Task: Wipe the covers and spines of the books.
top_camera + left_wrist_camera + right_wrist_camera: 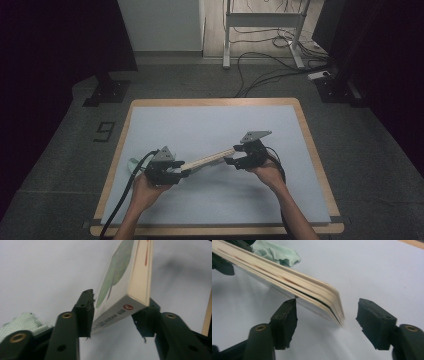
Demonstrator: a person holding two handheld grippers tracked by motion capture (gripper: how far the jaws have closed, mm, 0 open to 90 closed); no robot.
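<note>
A thin, stiff book point(210, 159) hangs above the table point(300, 150), spine end pinched by the left gripper point(181, 171); right gripper point(231, 155) gapes around its floppy page edge

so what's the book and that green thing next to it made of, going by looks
The book looks like paper with a smooth, slightly glossy printed card cover; cream page edges show stacked in the right gripper view. The green thing looks like soft woven cloth: it lies crumpled, with a fine textured weave and a ragged edge. It may be a wipe; hard to say.
</note>
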